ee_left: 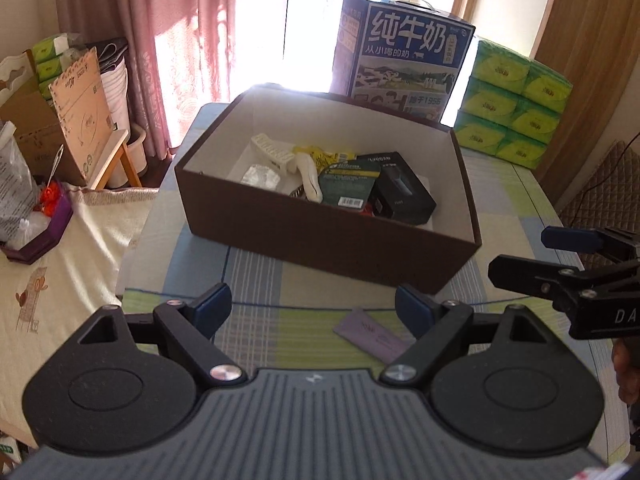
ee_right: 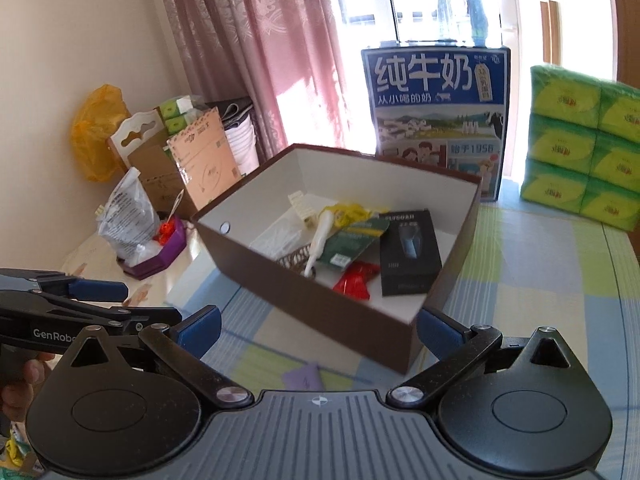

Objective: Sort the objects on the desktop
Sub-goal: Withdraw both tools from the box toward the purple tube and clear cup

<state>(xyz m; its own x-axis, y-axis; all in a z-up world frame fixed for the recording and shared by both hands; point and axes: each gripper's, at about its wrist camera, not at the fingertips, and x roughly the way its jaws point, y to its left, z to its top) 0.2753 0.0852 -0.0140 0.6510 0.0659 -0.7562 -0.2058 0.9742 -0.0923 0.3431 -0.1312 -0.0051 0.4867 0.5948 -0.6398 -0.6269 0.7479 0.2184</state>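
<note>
A brown box (ee_left: pixel 320 240) with a white inside stands mid-table; its near corner (ee_right: pixel 320 304) is close in the right wrist view. Inside lie a black carton (ee_left: pixel 400 188), a green card pack (ee_left: pixel 348 184), a white tube (ee_left: pixel 310 182), a yellow packet (ee_left: pixel 324 156) and a red wrapper (ee_right: pixel 356 280). A purple card (ee_left: pixel 372 336) lies flat on the cloth in front of the box, also seen as the purple card (ee_right: pixel 302 376). My left gripper (ee_left: pixel 314 308) hangs open above it, holding nothing. My right gripper (ee_right: pixel 318 330) is open and empty beside it.
A tall blue milk carton (ee_left: pixel 408 52) and stacked green tissue packs (ee_left: pixel 516 108) stand behind the box. Left of the table, a purple tray (ee_left: pixel 36 236) with a bag, cardboard boxes (ee_left: pixel 80 120) and a wooden stool (ee_left: pixel 120 152). The other hand's gripper (ee_left: pixel 532 254) is at the right.
</note>
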